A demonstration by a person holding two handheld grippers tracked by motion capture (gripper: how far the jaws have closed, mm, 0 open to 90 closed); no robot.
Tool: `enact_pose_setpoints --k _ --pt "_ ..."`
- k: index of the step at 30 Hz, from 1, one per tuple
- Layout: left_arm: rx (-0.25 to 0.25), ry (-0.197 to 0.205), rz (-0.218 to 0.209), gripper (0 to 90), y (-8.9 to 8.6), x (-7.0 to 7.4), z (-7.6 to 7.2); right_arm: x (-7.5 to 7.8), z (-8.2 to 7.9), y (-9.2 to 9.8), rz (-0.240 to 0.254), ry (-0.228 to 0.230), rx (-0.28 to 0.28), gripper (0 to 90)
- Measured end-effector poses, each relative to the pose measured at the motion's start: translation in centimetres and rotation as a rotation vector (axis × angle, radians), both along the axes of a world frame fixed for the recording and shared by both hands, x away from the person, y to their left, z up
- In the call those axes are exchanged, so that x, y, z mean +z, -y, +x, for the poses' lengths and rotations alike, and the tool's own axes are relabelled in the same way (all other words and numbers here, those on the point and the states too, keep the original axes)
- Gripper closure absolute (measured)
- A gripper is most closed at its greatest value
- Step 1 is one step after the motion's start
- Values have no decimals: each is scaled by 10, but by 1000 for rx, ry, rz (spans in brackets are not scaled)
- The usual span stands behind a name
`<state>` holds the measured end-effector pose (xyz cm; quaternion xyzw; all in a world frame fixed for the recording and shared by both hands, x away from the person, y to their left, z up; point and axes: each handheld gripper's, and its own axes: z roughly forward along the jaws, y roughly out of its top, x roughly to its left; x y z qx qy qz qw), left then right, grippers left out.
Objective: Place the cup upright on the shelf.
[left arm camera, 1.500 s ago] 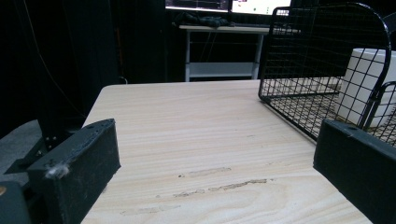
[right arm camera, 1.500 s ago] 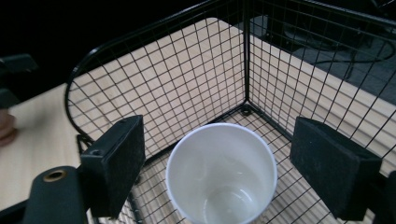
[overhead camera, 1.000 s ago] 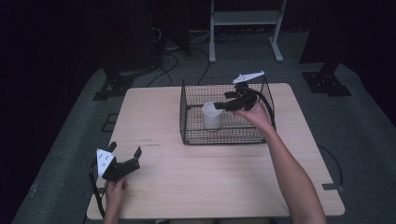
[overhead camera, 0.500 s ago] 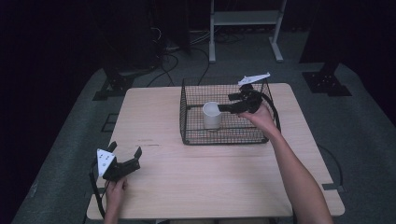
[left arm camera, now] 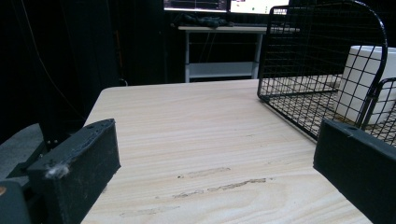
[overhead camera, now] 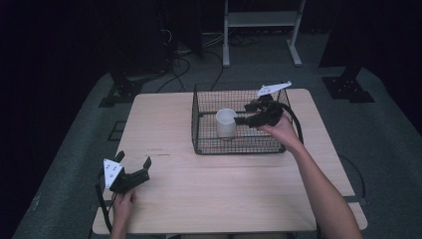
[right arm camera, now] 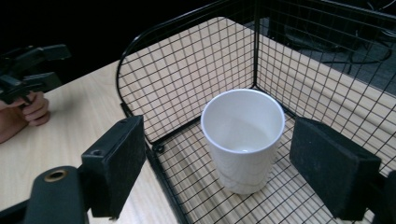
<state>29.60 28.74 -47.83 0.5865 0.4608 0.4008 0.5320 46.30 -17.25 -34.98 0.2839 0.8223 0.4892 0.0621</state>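
A white cup (overhead camera: 226, 122) stands upright on the floor of a black wire basket (overhead camera: 199, 144) at the back of the wooden table (overhead camera: 224, 194). My right gripper (overhead camera: 241, 119) hovers over the basket's right part, pointing left at the cup. In the right gripper view its jaws stand open, and the cup (right arm camera: 243, 135) sits beyond and between them, untouched. My left gripper (overhead camera: 133, 159) rests low at the table's near left corner, open with nothing between its jaws (left arm camera: 210, 172). From there the basket (left arm camera: 322, 56) and the cup (left arm camera: 362, 79) lie ahead on the right.
The basket's wire walls (right arm camera: 187, 79) rise around the cup on all sides. In the right gripper view the person's other hand with the left gripper (right arm camera: 28, 70) is at the far left. Dark floor, cables and a white stand (overhead camera: 259, 20) lie beyond the table.
My right gripper has drawn back a little to the right, away from the cup. The cup and my left gripper have stayed where they were.
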Motion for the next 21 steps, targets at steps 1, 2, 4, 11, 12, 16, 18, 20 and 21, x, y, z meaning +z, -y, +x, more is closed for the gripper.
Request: enact_pose_setpoints --k 1,2,4,11,12,16,18,20,21 --pt "0 0 1 0 0 0 0 0 -1 1 2 -1 5 176" --pt "-1 0 1 0 0 0 0 -1 -3 2 1 2 5 176" --pt "0 0 3 0 0 0 0 -2 -6 5 7 0 7 176" --pt "1 -1 5 0 0 0 0 -7 -19 11 9 -1 15 176" --pt "1 0 6 0 0 0 0 -8 -21 12 13 0 18 176" --pt "1 0 7 0 1 0 0 -13 -28 15 12 2 26 176" --pt "1 0 7 0 1 0 0 -15 -30 15 11 1 28 176" --pt "3 0 7 0 1 0 0 -18 -32 15 9 -2 34 176" --pt "2 0 7 0 1 0 0 -19 -34 15 10 -1 37 176"
